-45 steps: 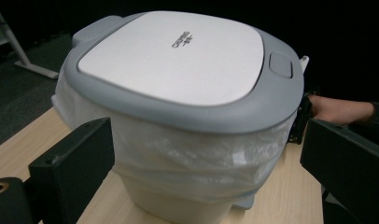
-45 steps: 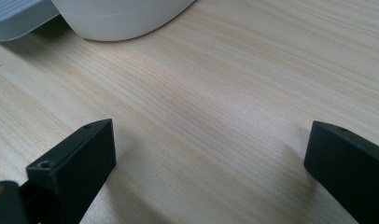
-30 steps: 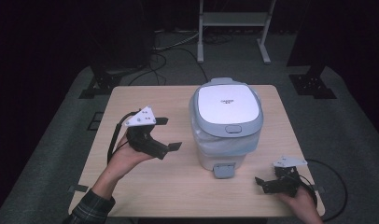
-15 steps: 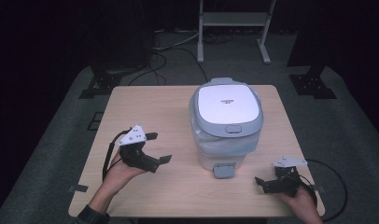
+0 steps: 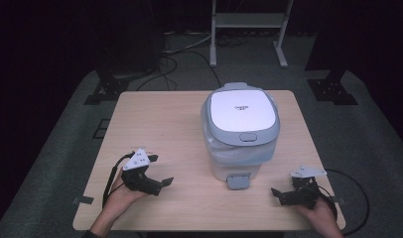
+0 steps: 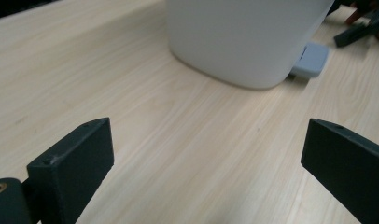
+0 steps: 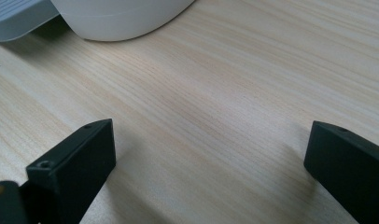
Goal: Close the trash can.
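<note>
A white bin with a grey-blue lid (image 5: 239, 119) stands on the right half of the wooden table (image 5: 160, 119); a grey foot pedal (image 5: 237, 181) sticks out at its front base. My left gripper (image 5: 162, 184) rests low at the table's front left, open, jaws pointing right toward the bin (image 6: 246, 37) and its pedal (image 6: 311, 59). My right gripper (image 5: 279, 196) lies at the front right, open, jaws pointing left. In the right gripper view the bin's base (image 7: 117, 16) and the pedal (image 7: 17, 18) lie ahead. Nothing is between either pair of jaws.
Bare wood lies in front of the bin between the two grippers. Cables trail from both grippers off the table's front corners. A metal stand (image 5: 249, 29) and dark equipment stand on the carpet beyond the table.
My left gripper has come down and back toward the front left edge, settling low over the table. The right gripper has stayed put.
</note>
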